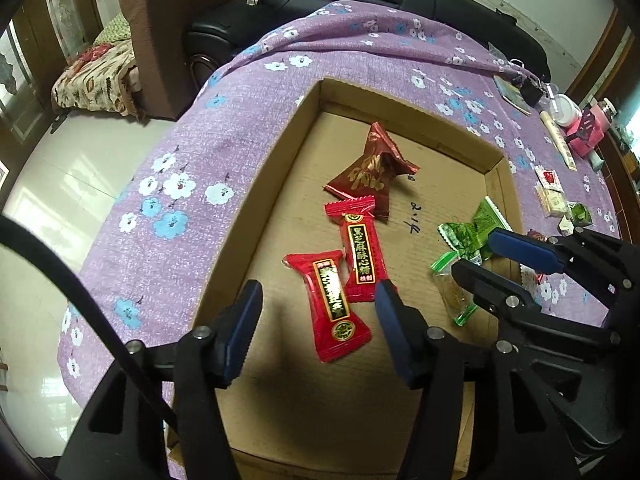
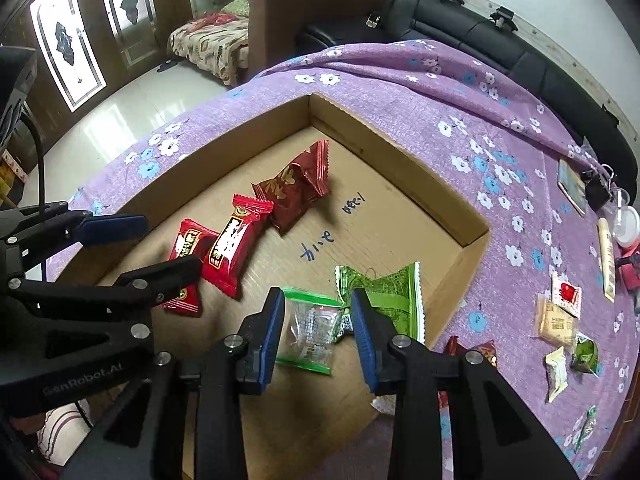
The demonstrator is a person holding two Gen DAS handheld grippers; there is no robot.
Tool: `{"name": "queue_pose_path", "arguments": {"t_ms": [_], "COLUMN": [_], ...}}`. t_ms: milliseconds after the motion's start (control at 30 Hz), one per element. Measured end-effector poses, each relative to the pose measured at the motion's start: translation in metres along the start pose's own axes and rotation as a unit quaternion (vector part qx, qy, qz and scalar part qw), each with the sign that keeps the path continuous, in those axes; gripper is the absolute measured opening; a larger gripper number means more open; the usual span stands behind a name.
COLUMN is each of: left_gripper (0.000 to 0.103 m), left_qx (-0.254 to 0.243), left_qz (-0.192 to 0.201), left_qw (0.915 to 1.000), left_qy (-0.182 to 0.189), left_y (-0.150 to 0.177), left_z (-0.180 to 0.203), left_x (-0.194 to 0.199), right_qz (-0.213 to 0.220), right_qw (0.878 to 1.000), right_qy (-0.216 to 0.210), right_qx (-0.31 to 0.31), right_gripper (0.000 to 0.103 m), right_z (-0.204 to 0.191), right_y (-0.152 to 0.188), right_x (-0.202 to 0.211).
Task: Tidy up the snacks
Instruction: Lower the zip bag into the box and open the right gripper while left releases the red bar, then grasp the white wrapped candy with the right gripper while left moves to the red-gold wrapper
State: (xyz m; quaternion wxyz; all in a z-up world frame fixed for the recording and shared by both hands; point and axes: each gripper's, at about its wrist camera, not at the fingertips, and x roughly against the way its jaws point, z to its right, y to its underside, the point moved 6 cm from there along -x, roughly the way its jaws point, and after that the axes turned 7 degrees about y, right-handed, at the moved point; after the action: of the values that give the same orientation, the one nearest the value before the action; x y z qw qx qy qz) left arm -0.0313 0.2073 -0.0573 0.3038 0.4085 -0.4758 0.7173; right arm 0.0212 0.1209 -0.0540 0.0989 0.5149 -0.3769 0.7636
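my right gripper [image 2: 318, 320] hangs released over the clear green-edged packet [image 2: 308, 330], jaws either side of it, not touching. my left gripper [image 1: 318, 312] gapes over two red candies [image 1: 334, 304] in the cardboard tray [image 1: 256, 208]; maroon packet [image 1: 370, 174] beyond.

Purple flowered tablecloth [image 2: 400, 80] carries shallow cardboard box [image 2: 474, 240], with loose snack packets [image 2: 558, 318] beside it at right.

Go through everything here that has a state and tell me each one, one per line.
Left tongs: open, above a red candy, holding nothing.
Right tongs: open, astride the clear packet.
Cardboard tray: open-topped, holding five snacks.
Dark red snack: sealed, puffed.
Clear packet: lying flat.
Green snack: sealed, crumpled.
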Motion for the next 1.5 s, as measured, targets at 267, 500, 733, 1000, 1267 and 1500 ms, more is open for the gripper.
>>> {"name": "queue_pose_path", "arguments": {"t_ms": [267, 500, 733, 1000, 1267, 1500], "left_gripper": [0.061, 0.062, 0.062, 0.062, 0.062, 0.062], "left_qx": [-0.012, -0.025, -0.061, -0.106, -0.134, -0.14], "left_qz": [0.01, 0.022, 0.033, 0.017, 0.007, -0.003], "left_qw": [0.9998, 0.9994, 0.9975, 0.9932, 0.99, 0.9894], "left_qy": [-0.008, -0.007, 0.015, 0.045, 0.044, 0.037], "left_y": [0.002, 0.005, 0.013, 0.02, 0.016, 0.007], "left_z": [0.013, 0.035, 0.083, 0.149, 0.198, 0.228], "left_x": [0.005, 0.012, 0.018, 0.002, -0.02, -0.044], "right_qz": [0.008, 0.016, 0.018, -0.006, -0.01, 0.025], "right_qw": [1.0, 1.0, 0.998, 0.991, 0.977, 0.969], "right_qy": [0.0, -0.003, -0.013, 0.013, 0.033, 0.008], "right_qx": [-0.003, -0.016, -0.055, -0.132, -0.213, -0.245], "right_gripper": [0.04, 0.041, 0.043, 0.043, 0.043, 0.043], "right_z": [0.006, 0.021, 0.054, 0.13, 0.205, 0.251], "right_y": [0.007, 0.022, 0.057, 0.119, 0.156, 0.144], "right_x": [0.013, 0.028, 0.046, 0.047, 0.036, 0.022]}}
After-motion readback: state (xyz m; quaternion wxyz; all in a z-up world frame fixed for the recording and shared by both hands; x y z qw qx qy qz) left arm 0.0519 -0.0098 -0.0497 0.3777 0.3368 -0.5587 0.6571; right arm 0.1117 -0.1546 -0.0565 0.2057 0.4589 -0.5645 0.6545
